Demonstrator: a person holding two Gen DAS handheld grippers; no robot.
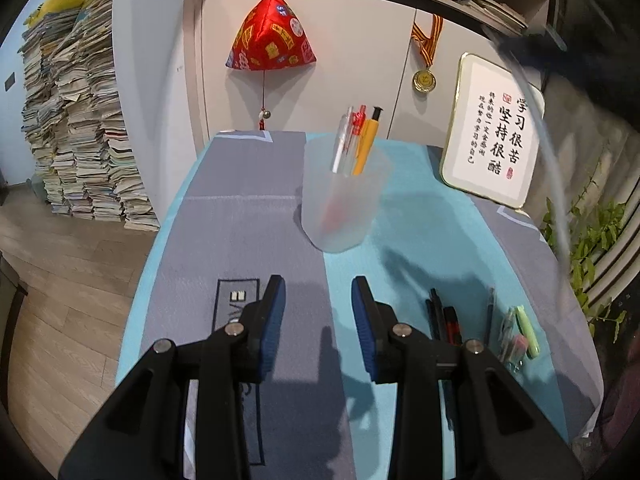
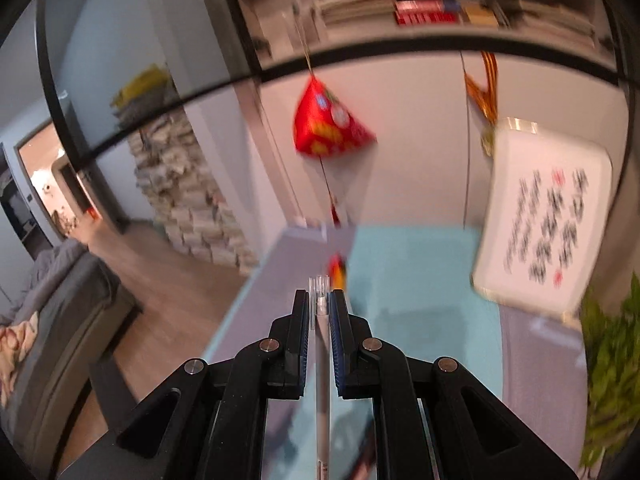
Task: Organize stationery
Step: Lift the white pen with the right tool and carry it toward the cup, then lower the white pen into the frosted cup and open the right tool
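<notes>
A clear-barrelled pen (image 2: 322, 344) sits clamped between the pads of the right gripper (image 2: 319, 300), lying lengthwise along the fingers with its capped tip poking out just past them. It is up off the table, and the right wrist view is smeared.

Its likely destination is the frosted pen cup (image 1: 344, 196), which stands upright in the middle of the table and already holds a white pen, a red one and a yellow one (image 1: 366, 146). To do this well, I would tip the pen closer to vertical over the cup's mouth, aim for the free side away from the leaning pens, and let go only once the lower end is inside the rim, since the light cup could tip if struck.

The left gripper (image 1: 319, 300) hovers near the front of the table, its jaws apart with nothing between them. To its right, more dark pens (image 1: 440, 316) and a green highlighter (image 1: 526, 326) lie loose.

The table wears a grey and teal mat (image 1: 256, 232). A framed calligraphy board (image 1: 494, 132) leans at the far right, a red pyramid ornament (image 1: 272, 36) and a medal (image 1: 424, 80) hang on the wall, and stacked papers (image 1: 80, 120) tower at the left.
</notes>
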